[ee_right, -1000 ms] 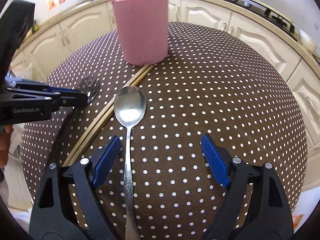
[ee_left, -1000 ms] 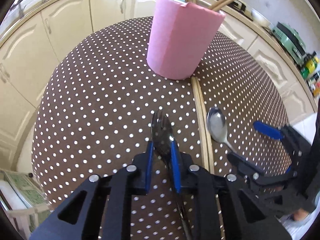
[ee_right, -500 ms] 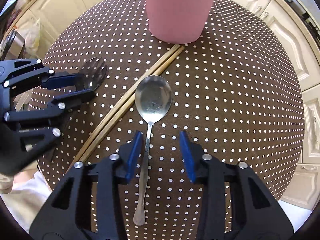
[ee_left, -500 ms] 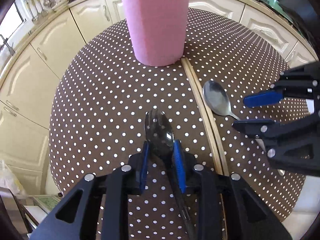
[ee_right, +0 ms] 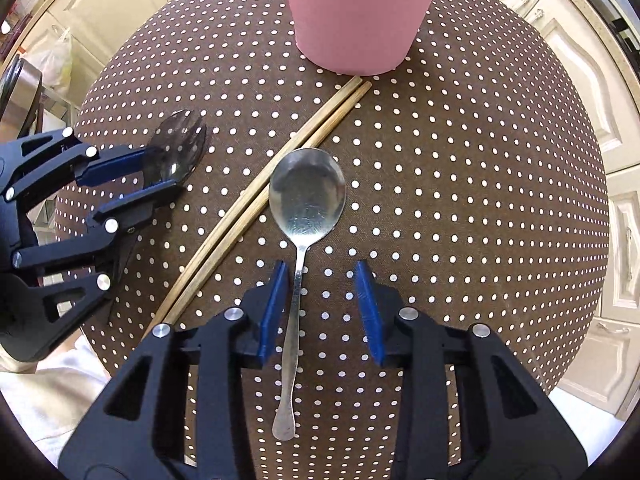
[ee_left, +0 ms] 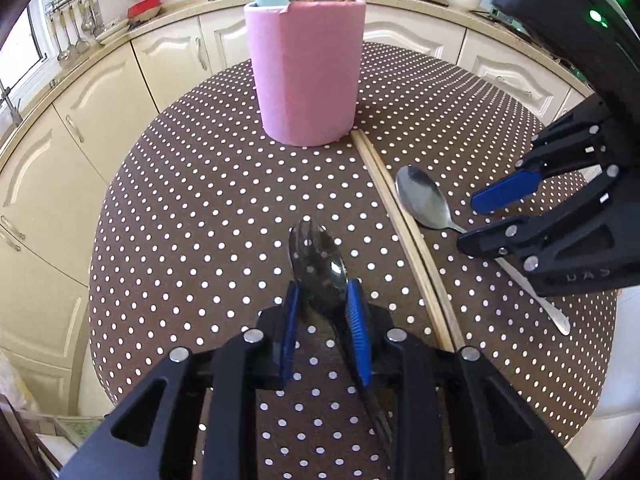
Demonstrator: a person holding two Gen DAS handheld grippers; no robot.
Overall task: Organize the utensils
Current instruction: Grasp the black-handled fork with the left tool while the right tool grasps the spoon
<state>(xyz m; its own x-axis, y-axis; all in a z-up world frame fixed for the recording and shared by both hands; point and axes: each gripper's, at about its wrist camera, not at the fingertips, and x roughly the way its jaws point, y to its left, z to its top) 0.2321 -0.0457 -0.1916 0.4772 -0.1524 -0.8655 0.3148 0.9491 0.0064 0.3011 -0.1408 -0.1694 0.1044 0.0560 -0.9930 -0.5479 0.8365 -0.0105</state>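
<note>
**Fork gripped, spoon straddled**

The left gripper [ee_left: 322, 300] is clamped narrow on the dark fork [ee_left: 316, 256] above the dotted worktop [ee_left: 192, 208]. The right gripper [ee_right: 322, 304], half-wide, straddles the spoon [ee_right: 306, 196] handle, pads apart from it. Chopsticks [ee_right: 264, 196] lie between, reaching the pink holder [ee_left: 306, 72]. Faint embossed lettering on the right gripper's finger is unreadable.
</note>
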